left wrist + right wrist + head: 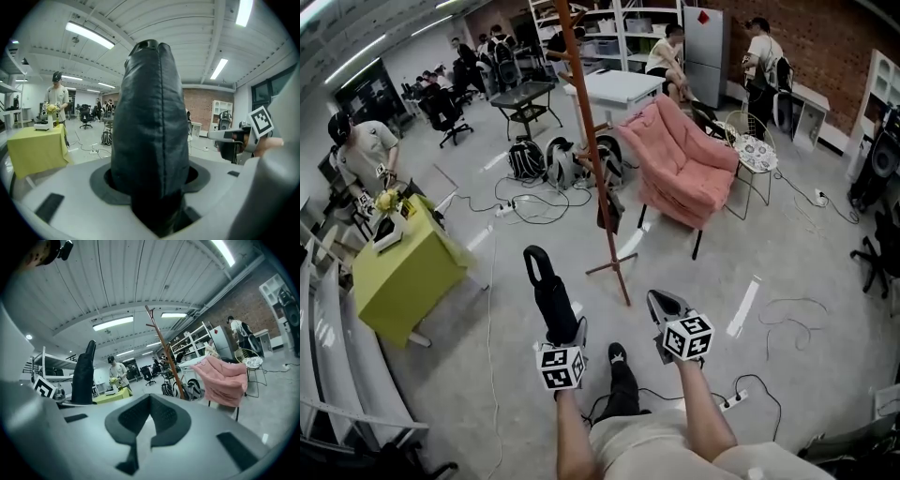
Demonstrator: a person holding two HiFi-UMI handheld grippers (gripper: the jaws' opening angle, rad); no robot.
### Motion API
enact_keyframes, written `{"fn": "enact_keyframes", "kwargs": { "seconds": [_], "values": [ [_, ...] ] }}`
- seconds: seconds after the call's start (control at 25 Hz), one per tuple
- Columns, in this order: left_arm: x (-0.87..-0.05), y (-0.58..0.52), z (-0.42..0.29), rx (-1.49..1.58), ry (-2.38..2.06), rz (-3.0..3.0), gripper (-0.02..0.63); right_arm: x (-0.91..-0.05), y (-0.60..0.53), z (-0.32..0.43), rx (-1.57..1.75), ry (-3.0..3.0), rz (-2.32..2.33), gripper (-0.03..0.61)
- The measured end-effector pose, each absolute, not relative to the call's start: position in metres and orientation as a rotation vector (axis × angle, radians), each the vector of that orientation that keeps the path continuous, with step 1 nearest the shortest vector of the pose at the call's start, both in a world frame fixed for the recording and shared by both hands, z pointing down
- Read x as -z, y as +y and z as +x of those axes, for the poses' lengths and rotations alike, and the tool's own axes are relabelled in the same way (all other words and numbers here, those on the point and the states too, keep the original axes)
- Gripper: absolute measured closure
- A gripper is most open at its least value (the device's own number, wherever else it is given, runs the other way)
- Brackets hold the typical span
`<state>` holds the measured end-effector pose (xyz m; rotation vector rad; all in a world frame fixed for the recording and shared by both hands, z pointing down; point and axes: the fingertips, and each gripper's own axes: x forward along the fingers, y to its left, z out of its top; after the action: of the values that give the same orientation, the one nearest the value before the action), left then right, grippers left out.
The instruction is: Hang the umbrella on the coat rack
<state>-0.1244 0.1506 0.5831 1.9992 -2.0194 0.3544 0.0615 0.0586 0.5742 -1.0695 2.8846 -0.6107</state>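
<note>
A folded black umbrella (pixel 551 292) in its sleeve stands upright in my left gripper (pixel 556 333), which is shut on its lower part. In the left gripper view the umbrella (pixel 151 126) fills the middle, rising from between the jaws of the left gripper (pixel 154 190). The brown wooden coat rack (pixel 592 159) stands just ahead of me, its foot (pixel 614 272) slightly right of the umbrella. My right gripper (pixel 664 302) hovers to the right, shut and holding nothing. From the right gripper (pixel 144 427) I see the umbrella (pixel 84 373) at left and the coat rack (pixel 165 350) ahead.
A pink armchair (pixel 686 164) stands right of the rack, with a wire side table (pixel 757 155) beyond it. A yellow-green table (pixel 401 272) with a person (pixel 361 155) is at left. Backpacks (pixel 551 161) and cables lie behind the rack. A power strip (pixel 731 401) lies near my feet.
</note>
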Motion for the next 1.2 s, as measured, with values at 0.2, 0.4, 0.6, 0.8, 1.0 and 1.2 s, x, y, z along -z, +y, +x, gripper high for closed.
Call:
{"fn": "enact_keyframes", "kwargs": {
  "seconds": [0.2, 0.4, 0.6, 0.8, 1.0, 1.2],
  "values": [
    [-0.589, 0.104, -0.139, -0.349, -2.007, 1.986, 0.354, -0.58, 0.019, 0.05, 0.606, 2.902, -1.104, 0.575],
    [-0.587, 0.054, -0.154, -0.354, -1.986, 1.985, 0.354, -0.574, -0.031, 0.045, 0.603, 2.902, -1.145, 0.575],
    [-0.58, 0.002, -0.172, -0.359, -1.973, 2.015, 0.354, -0.569, -0.078, 0.029, 0.59, 2.889, -1.176, 0.575],
    [-0.575, -0.056, -0.194, -0.38, -1.946, 2.049, 0.354, -0.566, -0.128, 0.003, 0.578, 2.888, -1.198, 0.575],
    [-0.575, -0.101, -0.212, -0.381, -1.908, 2.087, 0.354, -0.569, -0.171, -0.023, 0.595, 2.878, -1.202, 0.575],
    [-0.578, -0.127, -0.229, -0.387, -1.902, 2.085, 0.354, -0.577, -0.192, -0.041, 0.63, 2.88, -1.201, 0.575]
  ]
}}
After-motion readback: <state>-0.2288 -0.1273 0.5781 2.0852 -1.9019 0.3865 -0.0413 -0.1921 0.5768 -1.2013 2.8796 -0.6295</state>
